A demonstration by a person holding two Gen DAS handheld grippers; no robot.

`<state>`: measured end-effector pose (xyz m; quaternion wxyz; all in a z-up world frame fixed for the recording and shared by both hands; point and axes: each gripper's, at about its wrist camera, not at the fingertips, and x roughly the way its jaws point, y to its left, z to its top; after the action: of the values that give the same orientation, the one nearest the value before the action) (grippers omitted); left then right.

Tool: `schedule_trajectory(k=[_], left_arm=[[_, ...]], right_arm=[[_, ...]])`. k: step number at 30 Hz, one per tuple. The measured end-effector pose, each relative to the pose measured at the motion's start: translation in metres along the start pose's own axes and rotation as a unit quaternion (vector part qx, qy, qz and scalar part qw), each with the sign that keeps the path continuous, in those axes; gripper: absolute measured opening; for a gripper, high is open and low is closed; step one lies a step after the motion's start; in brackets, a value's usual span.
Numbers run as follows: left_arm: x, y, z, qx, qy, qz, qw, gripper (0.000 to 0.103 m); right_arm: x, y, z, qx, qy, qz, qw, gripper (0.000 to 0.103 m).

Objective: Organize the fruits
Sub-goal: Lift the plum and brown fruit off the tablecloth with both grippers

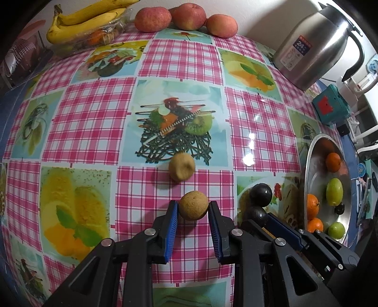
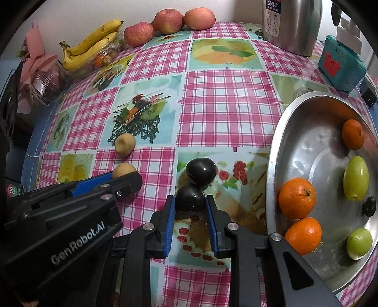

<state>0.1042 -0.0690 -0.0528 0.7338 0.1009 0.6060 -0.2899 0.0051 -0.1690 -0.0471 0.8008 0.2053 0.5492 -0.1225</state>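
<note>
The left gripper [image 1: 193, 209] had its blue pads [image 1: 173, 213] pressed against both sides of a small round brown fruit [image 1: 193, 205], which sat between the fingertips on the checked tablecloth [image 1: 94, 111]. No earlier picture bears on the closing itself. The right gripper [image 2: 191, 204] was clamped in the same way on a dark, glossy plum [image 2: 190, 198], its pads [image 2: 171, 212] touching the plum's flanks.

Just beyond the held brown fruit lay a second brown fruit [image 1: 182, 169] with a dimpled end, apart from the first. Touching the held plum on its far side was a second dark plum [image 2: 200, 172], both resting on a printed dessert panel of the cloth. The 2 grippers stood side by side, the left one's held fruit showing at the left edge of the right wrist view.

To the right sat a wide metal bowl [image 2: 307, 146], near the plums but not touching them. It held 3 oranges [image 2: 297, 198], 2 green fruits [image 2: 356, 178] and 1 small dark fruit [image 2: 369, 206].

At the far edge of the table, against the wall, were 3 reddish apples [image 1: 153, 19] in a row and a bunch of bananas [image 1: 82, 22] lying over a clear packet. A steel kettle [image 1: 314, 44] stood at the far right, with a teal box [image 2: 340, 63] near it.
</note>
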Motion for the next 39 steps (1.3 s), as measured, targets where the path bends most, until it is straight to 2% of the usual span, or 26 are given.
schedule_trajectory(k=[16, 27, 39], left_arm=[[-0.032, -0.003, 0.002, -0.012, -0.037, 0.014, 0.9991, 0.028], [-0.051, -0.006, 0.002, -0.025, -0.067, 0.023, 0.9971, 0.028], [-0.053, -0.023, 0.001, -0.024, -0.074, 0.028, 0.9966, 0.028]], right_arm=[[-0.027, 0.003, 0.001, -0.006, -0.024, 0.037, 0.999, 0.026], [-0.05, -0.006, 0.004, 0.006, -0.037, 0.04, 0.998, 0.026], [-0.059, -0.031, 0.004, 0.021, -0.04, 0.012, 0.999, 0.026]])
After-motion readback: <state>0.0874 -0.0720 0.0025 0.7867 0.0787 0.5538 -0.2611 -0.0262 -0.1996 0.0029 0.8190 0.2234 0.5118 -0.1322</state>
